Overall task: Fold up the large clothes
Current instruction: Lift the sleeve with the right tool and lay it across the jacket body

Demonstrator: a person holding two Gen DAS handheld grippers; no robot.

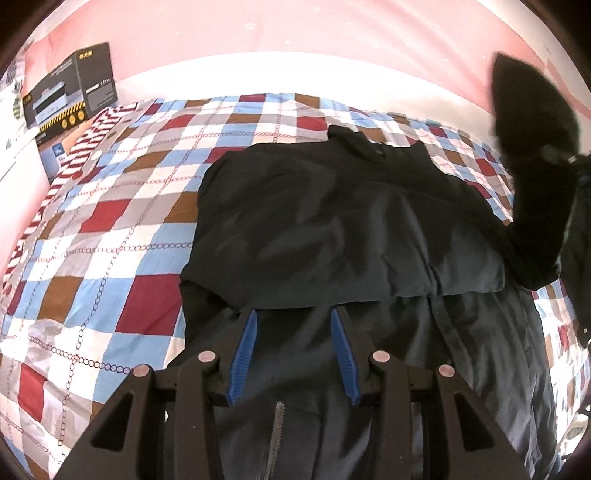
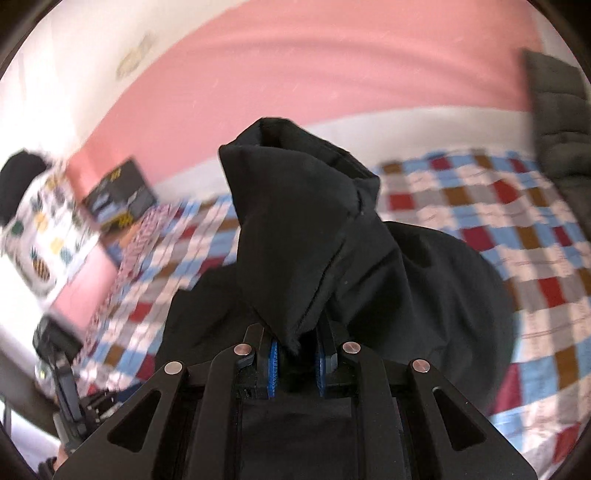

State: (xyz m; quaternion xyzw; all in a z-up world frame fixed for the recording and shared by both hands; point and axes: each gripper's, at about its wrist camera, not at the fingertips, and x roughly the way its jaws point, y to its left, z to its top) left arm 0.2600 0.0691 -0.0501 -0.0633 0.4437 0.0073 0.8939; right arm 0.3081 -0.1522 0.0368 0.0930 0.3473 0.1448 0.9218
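A large dark jacket lies on the checked bedspread, one sleeve folded across its body, collar at the far end. My left gripper is open and empty, its blue pads just above the jacket's lower half, near the zip. My right gripper is shut on a bunch of the jacket's black sleeve and holds it up off the bed. In the left wrist view that lifted sleeve rises at the far right.
A black printer box stands at the bed's far left corner by the pink wall. A pineapple-print cloth lies at the left. A grey quilted item hangs at the right.
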